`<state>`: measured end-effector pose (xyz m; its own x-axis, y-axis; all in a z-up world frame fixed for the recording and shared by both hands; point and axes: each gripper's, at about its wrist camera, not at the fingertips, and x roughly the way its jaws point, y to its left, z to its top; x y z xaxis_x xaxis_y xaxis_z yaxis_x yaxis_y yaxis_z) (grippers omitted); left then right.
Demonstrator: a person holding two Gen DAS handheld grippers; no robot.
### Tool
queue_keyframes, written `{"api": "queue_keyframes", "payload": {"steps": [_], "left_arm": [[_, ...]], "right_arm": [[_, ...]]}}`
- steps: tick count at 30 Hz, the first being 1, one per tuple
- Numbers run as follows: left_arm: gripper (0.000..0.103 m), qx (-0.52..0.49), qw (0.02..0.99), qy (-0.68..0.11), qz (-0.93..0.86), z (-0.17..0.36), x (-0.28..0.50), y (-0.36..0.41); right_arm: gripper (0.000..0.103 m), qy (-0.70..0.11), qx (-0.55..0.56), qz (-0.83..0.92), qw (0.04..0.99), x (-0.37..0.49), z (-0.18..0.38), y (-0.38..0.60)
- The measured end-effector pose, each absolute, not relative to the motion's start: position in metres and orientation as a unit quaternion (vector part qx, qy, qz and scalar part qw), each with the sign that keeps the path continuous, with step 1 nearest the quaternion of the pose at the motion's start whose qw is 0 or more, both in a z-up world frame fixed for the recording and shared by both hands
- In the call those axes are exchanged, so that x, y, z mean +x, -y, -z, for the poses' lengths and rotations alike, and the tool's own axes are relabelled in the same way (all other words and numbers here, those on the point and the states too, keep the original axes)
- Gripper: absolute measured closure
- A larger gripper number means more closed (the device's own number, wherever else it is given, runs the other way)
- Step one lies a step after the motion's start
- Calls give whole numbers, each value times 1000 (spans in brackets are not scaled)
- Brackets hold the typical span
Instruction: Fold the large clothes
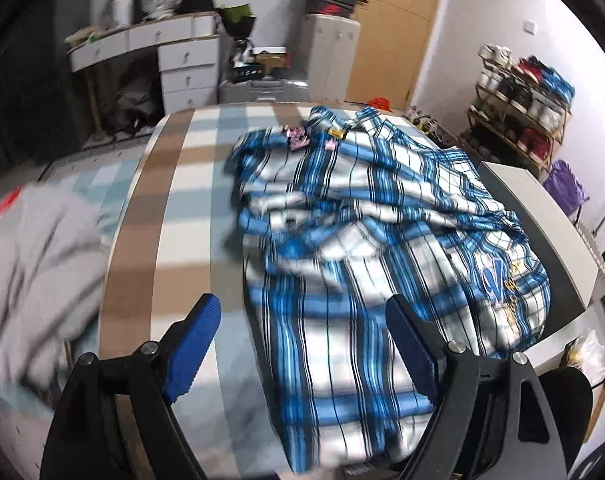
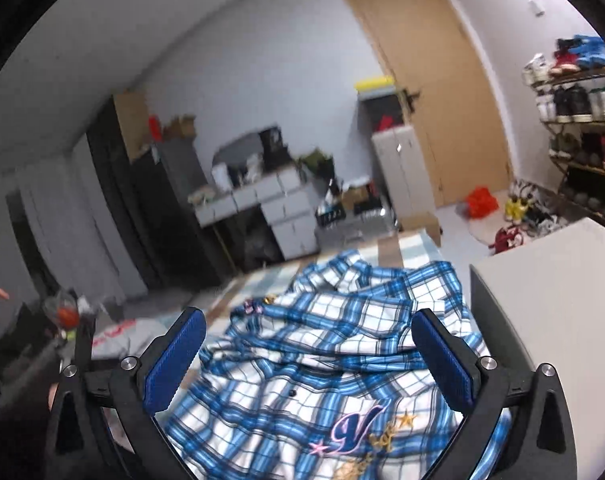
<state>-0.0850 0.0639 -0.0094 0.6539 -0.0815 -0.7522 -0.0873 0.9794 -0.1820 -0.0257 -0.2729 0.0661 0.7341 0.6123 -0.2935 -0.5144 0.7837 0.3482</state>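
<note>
- Blue-and-white plaid shirt (image 1: 366,240) lies rumpled and bunched on the striped bedspread (image 1: 190,208), toward the bed's right edge, reaching back toward the far edge. Not yet laid flat; no tidy fold shows.
- Grey garment (image 1: 34,264) sits heaped at the bed's left edge, well apart from the shirt.
- Left gripper (image 1: 302,344): jaws standing wide, nothing between the blue pads (image 1: 192,348). It points steeply down over the shirt's near hem, left pad over bare bedspread, right pad over plaid.
- Right gripper (image 2: 308,356): jaws spread wide and empty, pads clear of the cloth. It points nearly level, across the shirt toward the far wall and door (image 2: 434,92), with the embroidered letter patch (image 2: 362,424) just below.
- Judged step: reaching in for a first hold to spread the shirt.
- To do it well: pick two matching points, hem corners or shoulders, rather than a random wrinkle; pinch a single layer only; pull the hands apart evenly to flatten before any fold.
- Risk: the motion blur suggests haste, and a grab could catch doubled layers.
</note>
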Motion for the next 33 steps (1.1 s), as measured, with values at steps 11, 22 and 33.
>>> {"api": "queue_keyframes", "payload": {"steps": [11,22,33], "left_arm": [[21,-122,907,-403,-14,-7,-81,-55],[21,-89,891,-443,27,-45,130,-65],[22,-146,802,-562,143,50,313,-93]], "right_arm": [[0,-292,172,-281,898,8,-22,259],[0,-381,31,-319,867,195,-68,168],[1,-484,-113,-364,788,380,24,66]]}}
